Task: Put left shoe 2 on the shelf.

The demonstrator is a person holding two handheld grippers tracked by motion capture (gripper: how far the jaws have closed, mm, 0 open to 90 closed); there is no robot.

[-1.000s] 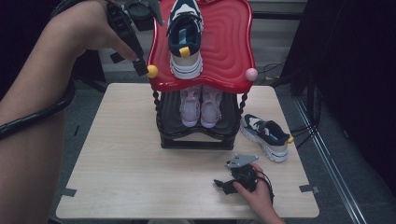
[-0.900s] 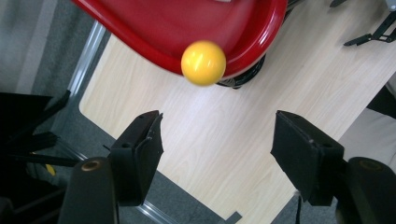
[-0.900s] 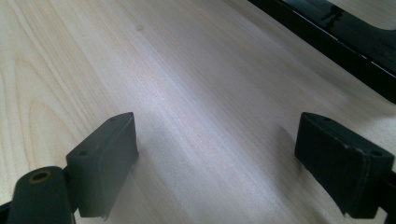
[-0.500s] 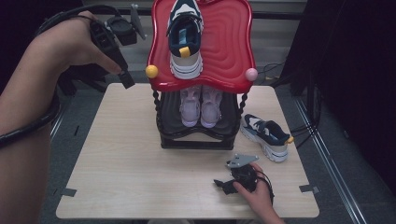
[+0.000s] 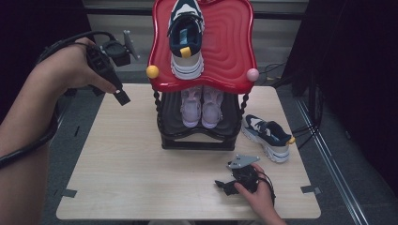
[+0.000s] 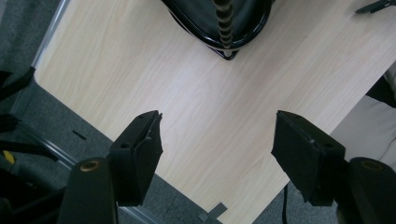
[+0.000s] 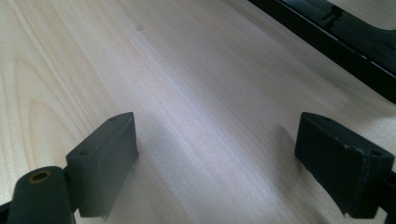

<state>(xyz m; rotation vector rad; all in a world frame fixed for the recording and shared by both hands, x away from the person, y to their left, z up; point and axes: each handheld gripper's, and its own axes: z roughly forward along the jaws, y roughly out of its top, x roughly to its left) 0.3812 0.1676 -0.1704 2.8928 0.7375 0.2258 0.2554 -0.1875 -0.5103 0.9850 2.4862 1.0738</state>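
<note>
Left gripper (image 5: pixel 123 97) held raised in the left hand (image 5: pixel 70 68), pointing down, jaws apart, nothing between. Right gripper (image 5: pixel 221 185) low in the right hand (image 5: pixel 258 194), jaws wide apart, empty.

- A staged recording room, not a home: dark curtains (image 5: pixel 356 70) hang beyond the right claw (image 5: pixel 228 186).
- Loose cables (image 5: pixel 277 70) trail over grey carpet (image 5: pixel 342 154) past that claw.
- Tape marks (image 5: pixel 311 190) edge the pale counter (image 5: pixel 141 178) beside it.

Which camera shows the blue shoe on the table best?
The high view. There the blue shoe lies whole on the table, right of the black rack. The left gripper view gives just the rack's foot and bare tabletop; the right gripper view gives bare wood and the rack's base edge.
</note>
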